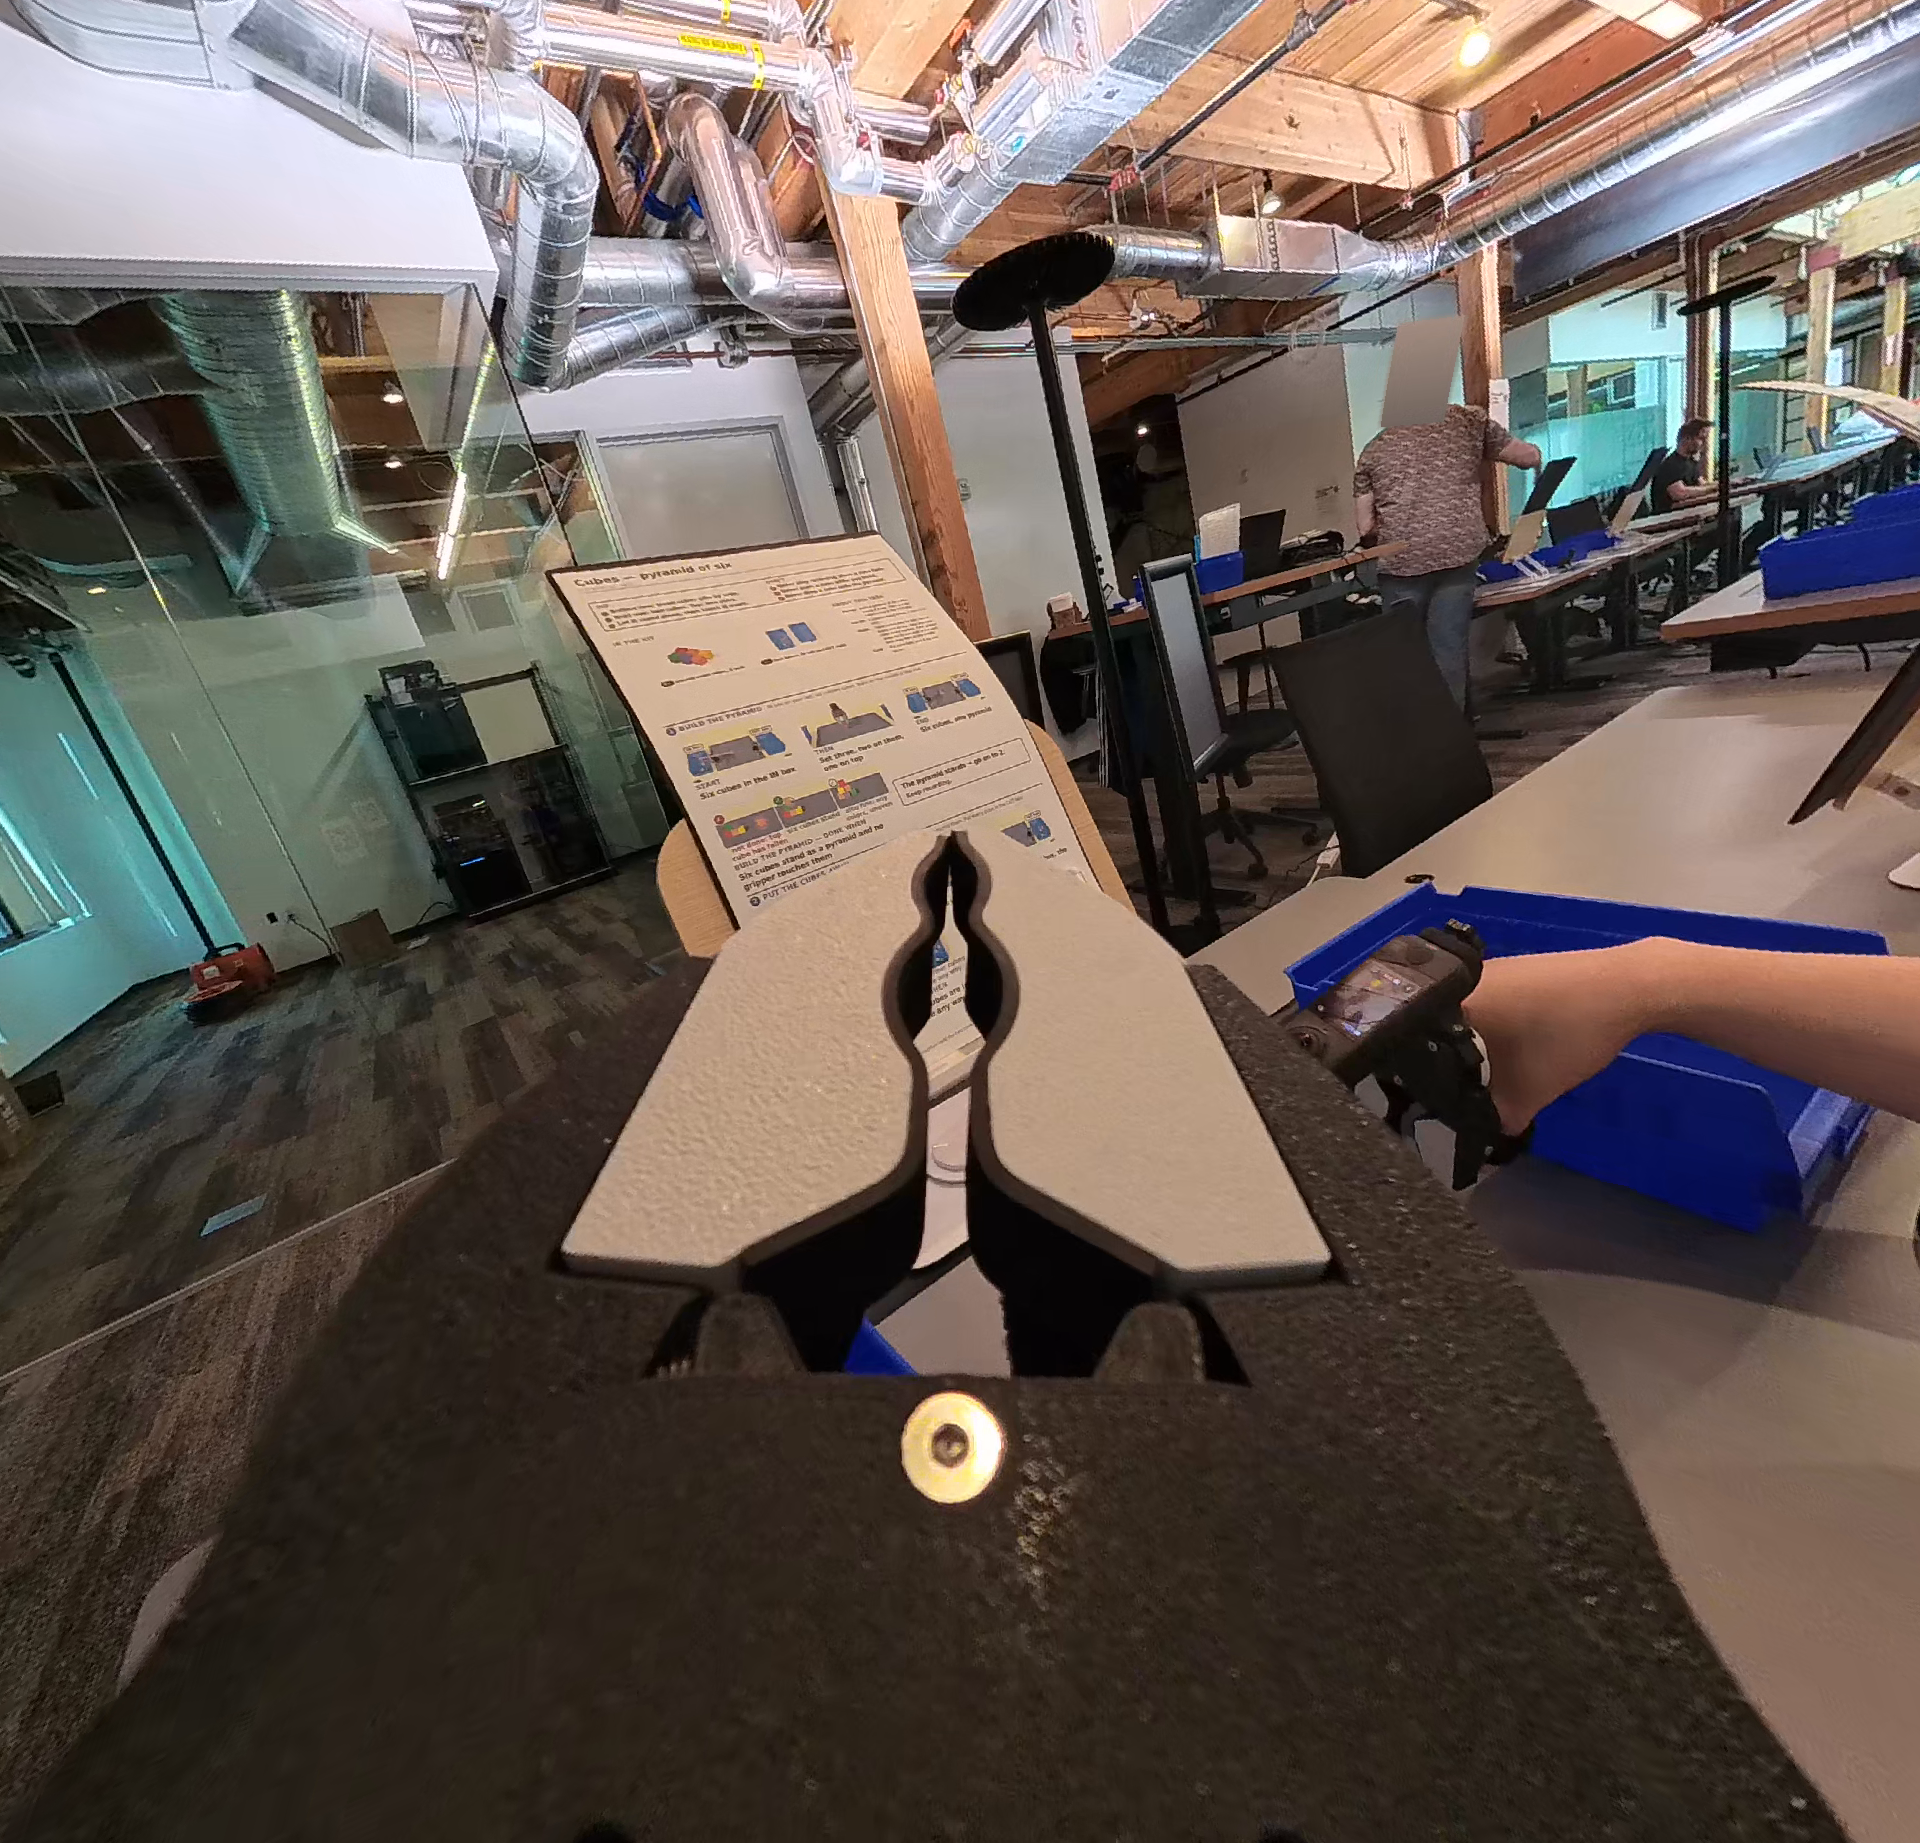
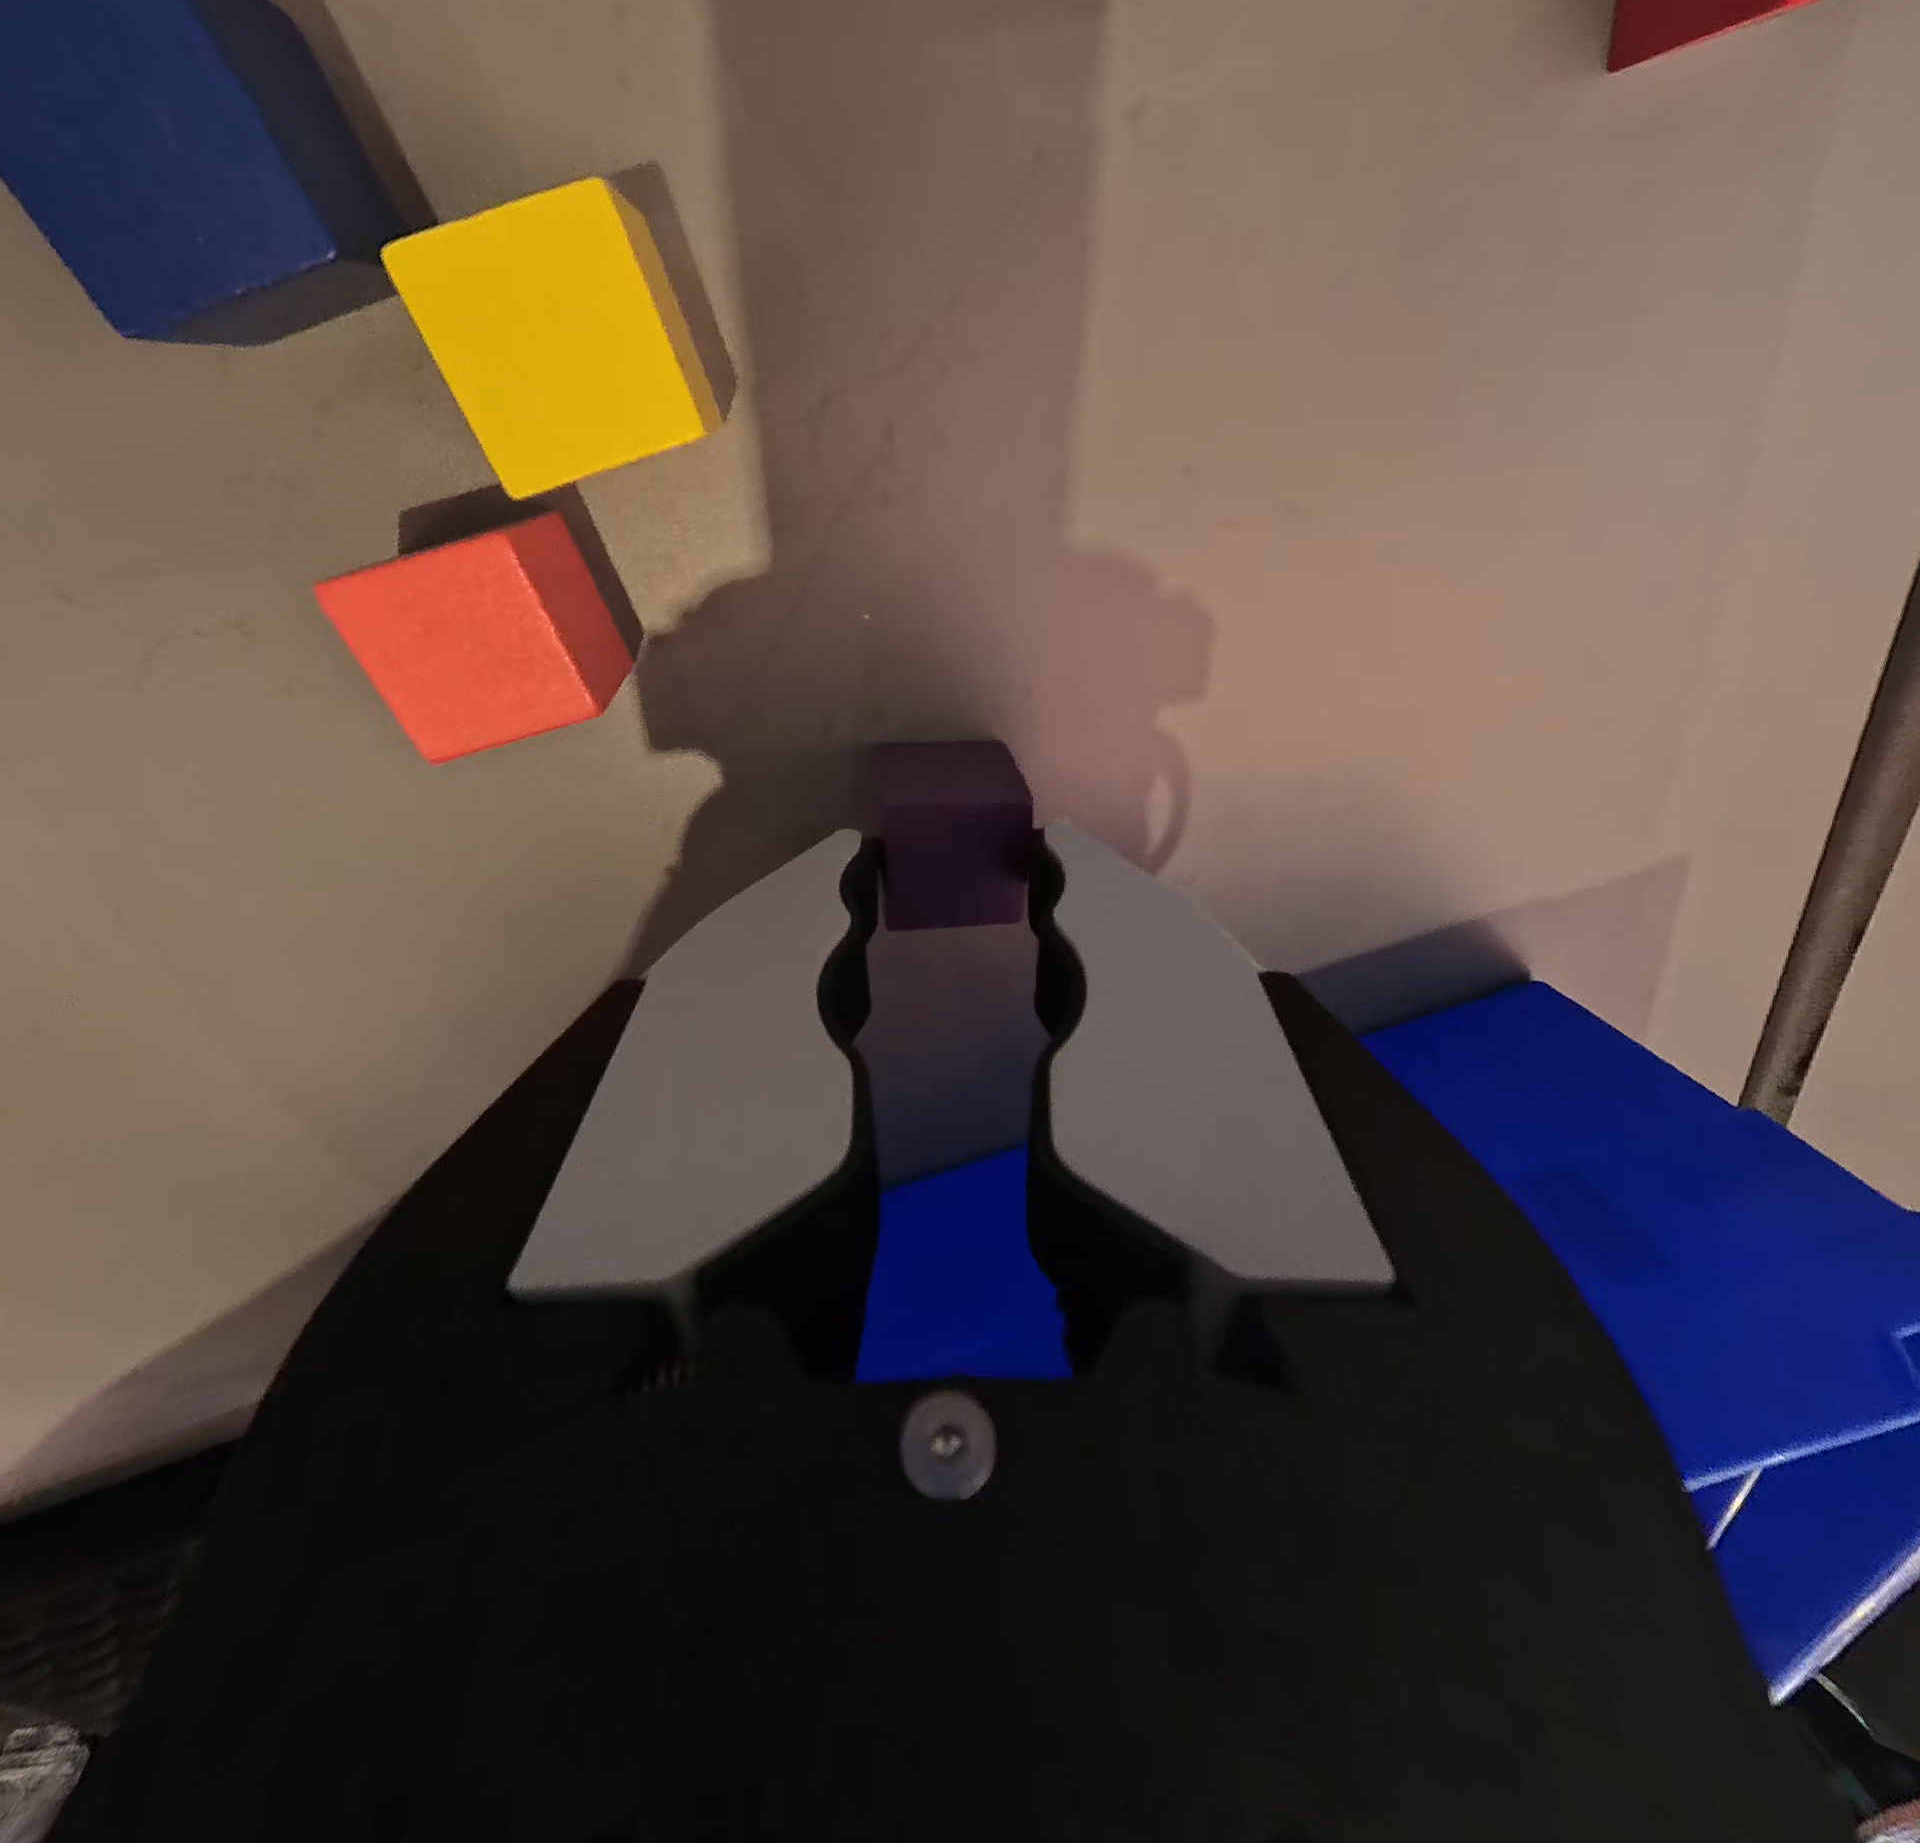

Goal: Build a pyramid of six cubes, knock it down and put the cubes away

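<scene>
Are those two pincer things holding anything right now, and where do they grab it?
The right gripper pinches a purple cube by its two opposite side faces, right at the fingertips. The left gripper is shut on nothing.

Cubes scattered on the tabletop (image 2: 1351, 443)

From the right gripper (image 2: 954, 848), which pinches one cube (image 2: 951, 837), three cubes lie at ten to eleven o'clock, another at one o'clock, and the bin (image 2: 1610, 1222) at four o'clock.
</scene>
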`<action>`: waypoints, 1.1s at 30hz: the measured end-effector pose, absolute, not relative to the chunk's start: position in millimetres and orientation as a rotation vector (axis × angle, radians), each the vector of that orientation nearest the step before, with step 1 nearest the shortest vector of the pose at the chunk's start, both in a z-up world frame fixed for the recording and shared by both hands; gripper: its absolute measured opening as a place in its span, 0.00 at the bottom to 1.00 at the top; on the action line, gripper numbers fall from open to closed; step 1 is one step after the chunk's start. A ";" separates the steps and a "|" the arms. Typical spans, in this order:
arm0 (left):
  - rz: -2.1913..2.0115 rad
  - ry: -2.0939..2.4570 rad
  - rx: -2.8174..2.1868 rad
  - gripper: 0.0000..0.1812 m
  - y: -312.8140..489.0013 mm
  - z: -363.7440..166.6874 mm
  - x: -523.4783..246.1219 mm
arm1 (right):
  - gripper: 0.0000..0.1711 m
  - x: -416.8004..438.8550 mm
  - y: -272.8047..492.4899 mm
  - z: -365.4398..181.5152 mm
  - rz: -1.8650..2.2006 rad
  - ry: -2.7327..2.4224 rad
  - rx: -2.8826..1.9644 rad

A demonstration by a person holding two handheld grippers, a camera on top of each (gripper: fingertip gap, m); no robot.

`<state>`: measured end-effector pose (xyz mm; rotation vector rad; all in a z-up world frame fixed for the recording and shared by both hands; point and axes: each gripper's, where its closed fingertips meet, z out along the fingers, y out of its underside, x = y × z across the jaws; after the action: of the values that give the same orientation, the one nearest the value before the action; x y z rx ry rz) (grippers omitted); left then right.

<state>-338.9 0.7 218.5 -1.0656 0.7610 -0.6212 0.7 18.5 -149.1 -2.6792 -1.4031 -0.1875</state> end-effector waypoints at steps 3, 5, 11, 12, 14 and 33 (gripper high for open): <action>-0.627 0.757 -1.065 0.00 1.1 218.7 -339.6 | 0.16 -1.7 19.0 -148.0 -0.139 -1.388 -2.689; -0.631 0.759 -1.066 0.00 0.7 218.6 -339.5 | 0.16 -9.1 20.4 -141.4 -0.079 -1.365 -2.658; -0.623 0.760 -1.068 0.00 0.7 218.2 -340.1 | 0.17 -21.0 34.8 -28.7 -0.020 -1.211 -2.369; -0.624 0.760 -1.069 0.00 1.0 218.0 -339.9 | 0.16 -14.9 36.6 -0.4 -0.018 -1.158 -2.330; -0.625 0.762 -1.073 0.00 1.3 217.2 -339.0 | 0.16 10.5 40.0 51.2 -0.053 -1.038 -2.281; -0.647 0.784 -1.093 0.00 -0.9 213.4 -334.5 | 0.16 231.5 8.6 -68.0 -0.030 0.018 -2.938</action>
<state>-334.5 -0.9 213.4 -1.0925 0.7844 -0.6468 231.5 8.6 -68.0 -2.9379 0.0175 -0.0305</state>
